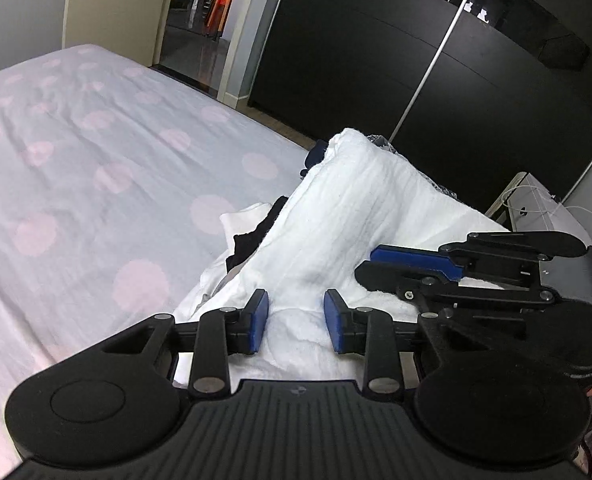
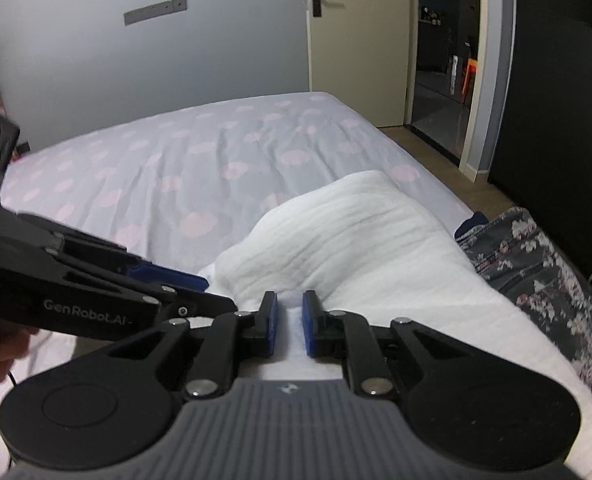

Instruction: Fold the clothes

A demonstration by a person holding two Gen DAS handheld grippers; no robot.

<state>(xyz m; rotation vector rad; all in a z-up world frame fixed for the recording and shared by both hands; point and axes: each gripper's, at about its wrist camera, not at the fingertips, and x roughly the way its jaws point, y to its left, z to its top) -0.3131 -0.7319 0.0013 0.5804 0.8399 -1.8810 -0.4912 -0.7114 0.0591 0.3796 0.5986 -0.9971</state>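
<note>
A white ribbed towel [image 1: 355,208] [image 2: 355,232] lies heaped on the near side of the bed. In the left wrist view my left gripper [image 1: 296,320] has its blue pads apart, with a low ridge of the towel between them that they do not squeeze. My right gripper [image 2: 290,322] is shut on a thin fold of the same towel, its pads nearly together. Each gripper also shows in the other's view: the right gripper [image 1: 365,264] comes in from the right, and the left gripper [image 2: 216,292] comes in from the left.
The bed's sheet [image 1: 96,160] [image 2: 216,152], pale with pink dots, stretches beyond the towel. Dark garments [image 1: 256,232] sit under the towel's left edge, and a dark floral cloth [image 2: 535,272] lies to its right. A black wardrobe [image 1: 415,80] and a doorway [image 2: 443,60] stand past the bed.
</note>
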